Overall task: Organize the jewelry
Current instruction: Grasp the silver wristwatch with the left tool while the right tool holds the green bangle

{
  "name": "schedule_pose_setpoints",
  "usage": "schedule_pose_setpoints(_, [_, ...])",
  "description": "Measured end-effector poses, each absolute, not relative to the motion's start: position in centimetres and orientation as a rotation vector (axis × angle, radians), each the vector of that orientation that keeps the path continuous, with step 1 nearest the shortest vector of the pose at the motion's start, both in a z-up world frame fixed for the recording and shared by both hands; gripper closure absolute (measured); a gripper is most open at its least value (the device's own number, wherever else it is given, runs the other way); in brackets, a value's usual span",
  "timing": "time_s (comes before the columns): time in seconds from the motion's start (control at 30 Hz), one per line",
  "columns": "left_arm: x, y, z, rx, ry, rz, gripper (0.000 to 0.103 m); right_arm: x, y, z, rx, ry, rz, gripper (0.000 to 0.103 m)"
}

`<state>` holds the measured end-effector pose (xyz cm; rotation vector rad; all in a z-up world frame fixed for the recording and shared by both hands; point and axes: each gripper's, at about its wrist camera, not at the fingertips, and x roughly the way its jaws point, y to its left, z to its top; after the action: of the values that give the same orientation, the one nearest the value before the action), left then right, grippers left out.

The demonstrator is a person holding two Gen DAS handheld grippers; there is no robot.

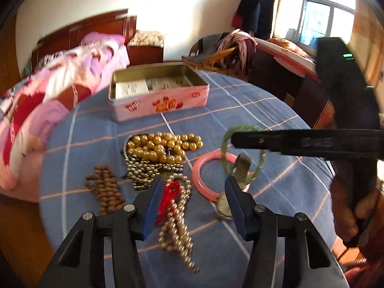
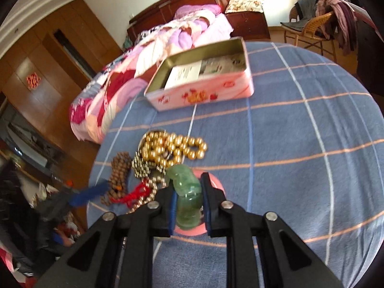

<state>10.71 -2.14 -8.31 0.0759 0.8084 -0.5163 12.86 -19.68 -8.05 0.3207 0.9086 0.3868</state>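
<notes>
An open pink tin box stands at the far side of the blue checked table; it also shows in the right wrist view. In front of it lie gold beads, a brown bead string, a pearl strand with a red knot and a pink bangle. My right gripper is shut on a green bangle, held above the pink bangle; the green bangle also shows in the left wrist view. My left gripper is open and empty above the pearl strand.
A bed with a pink quilt lies left of the table. A wicker chair with clothes and a dark cabinet stand behind it. The table edge curves close on the left and right. A wardrobe is at far left.
</notes>
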Motion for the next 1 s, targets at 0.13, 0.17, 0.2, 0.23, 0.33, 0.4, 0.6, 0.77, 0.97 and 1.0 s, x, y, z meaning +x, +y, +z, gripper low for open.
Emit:
schedule_pose_setpoints(0.13, [10.5,-3.9,-8.7,0.093,0.818,-0.576,0.049,13.7,-20.3,-8.4,0.337,0.919,0.377,0.082])
schedule_pose_setpoints(0.17, [10.3,-4.5,-8.8,0.103,0.815,-0.594,0.049,13.7,-20.5,-8.5,0.347,0.922,0.374,0.082])
schedule_pose_setpoints(0.2, [10.1,-4.9,-8.7,0.114,0.813,-0.605,0.049,13.7,-20.6,-8.5,0.356,0.924,0.374,0.082])
schedule_pose_setpoints(0.23, [9.9,-5.5,-8.8,0.136,0.810,-0.613,0.049,13.8,-20.9,-8.6,0.374,0.927,0.378,0.082])
schedule_pose_setpoints(0.33, [10.0,-6.5,-9.6,0.176,0.826,-0.613,0.049,14.0,-21.4,-8.3,0.392,0.927,0.387,0.082])
schedule_pose_setpoints(0.4, [10.2,-7.1,-10.6,0.177,0.871,-0.625,0.049,14.0,-21.5,-8.0,0.396,0.918,0.391,0.082])
schedule_pose_setpoints(0.6, [10.2,-7.4,-10.7,0.220,0.857,-0.593,0.055,13.9,-22.1,-7.2,0.413,0.894,0.399,0.082])
schedule_pose_setpoints(0.77, [10.7,-6.0,-10.5,0.162,0.860,-0.585,0.084,14.2,-23.1,-7.2,0.442,0.884,0.367,0.082])
schedule_pose_setpoints(0.97, [10.6,-4.4,-9.1,0.103,0.807,-0.584,0.086,14.0,-23.8,-6.7,0.456,0.863,0.345,0.082])
schedule_pose_setpoints(1.0, [10.5,-4.1,-8.7,0.090,0.795,-0.585,0.086,14.0,-23.9,-6.5,0.455,0.858,0.345,0.082])
